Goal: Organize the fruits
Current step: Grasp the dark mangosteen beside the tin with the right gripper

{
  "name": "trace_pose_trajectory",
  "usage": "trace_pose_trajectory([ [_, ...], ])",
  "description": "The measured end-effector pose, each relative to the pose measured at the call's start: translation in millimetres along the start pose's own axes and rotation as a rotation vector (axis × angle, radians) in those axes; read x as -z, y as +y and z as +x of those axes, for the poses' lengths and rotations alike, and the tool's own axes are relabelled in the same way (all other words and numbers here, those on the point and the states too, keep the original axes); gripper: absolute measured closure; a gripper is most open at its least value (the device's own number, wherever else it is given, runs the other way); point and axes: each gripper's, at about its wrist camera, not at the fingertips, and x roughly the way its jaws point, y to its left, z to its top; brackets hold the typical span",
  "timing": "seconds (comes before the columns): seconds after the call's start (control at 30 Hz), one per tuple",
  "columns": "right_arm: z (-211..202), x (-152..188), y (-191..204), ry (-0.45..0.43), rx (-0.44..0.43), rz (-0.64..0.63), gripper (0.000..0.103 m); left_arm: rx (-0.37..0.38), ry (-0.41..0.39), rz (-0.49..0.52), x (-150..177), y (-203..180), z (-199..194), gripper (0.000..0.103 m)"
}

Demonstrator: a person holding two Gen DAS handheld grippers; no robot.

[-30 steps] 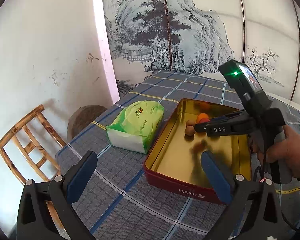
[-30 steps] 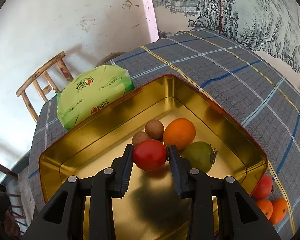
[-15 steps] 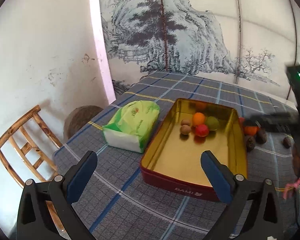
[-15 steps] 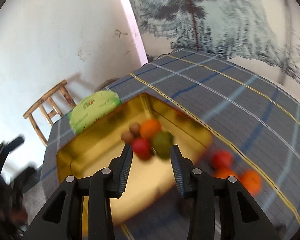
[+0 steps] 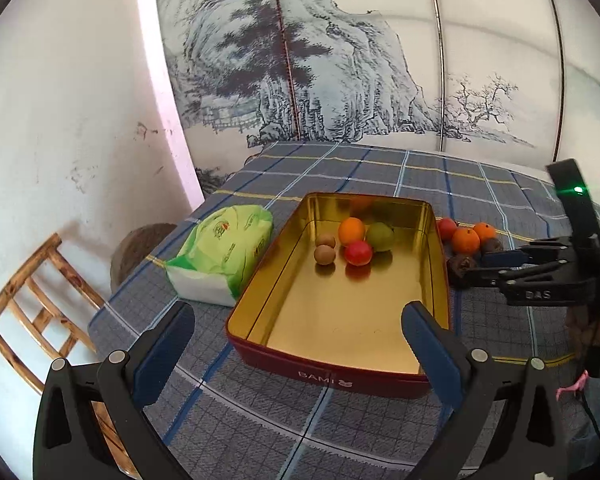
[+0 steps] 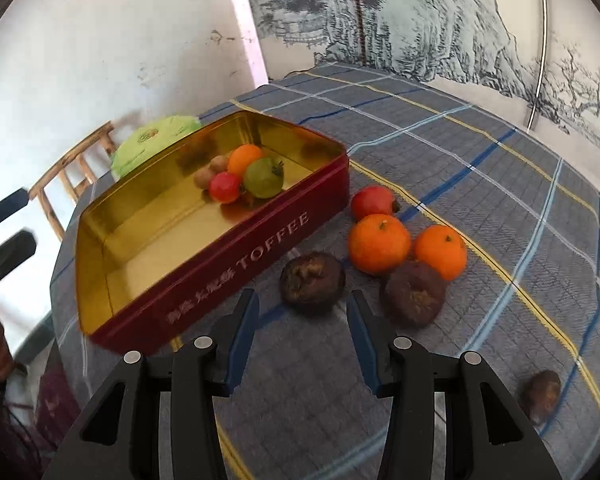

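Scuffed white wall (image 5: 60, 120), ink landscape mural (image 5: 320, 80) ahead, wooden chair (image 5: 32, 312) left of left tool, daylight.

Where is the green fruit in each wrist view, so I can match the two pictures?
Left wrist view: the green fruit lies in the far part of the tin, right of the orange one, behind the red one.
Right wrist view: the green fruit sits upper left of centre, in the tin's far end, right of the red one.
Shared landmark: the green tissue pack beside the tin.
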Motion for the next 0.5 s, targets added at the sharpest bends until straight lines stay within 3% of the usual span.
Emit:
trace_pose_trajectory([
  [0.3, 30.8, -15.2, -0.8, 0.03, 0.009, -0.012, 0.053, 0.002, 0.008, 0.02, -0.5, -5.1, 6.7, 0.001],
  [0.5, 40.4, -14.9, 3.5, 0.058, 0.031, -0.035, 0.061, 0.003, 0.03, 0.021, 1.0, -6.0, 12.0, 0.001],
])
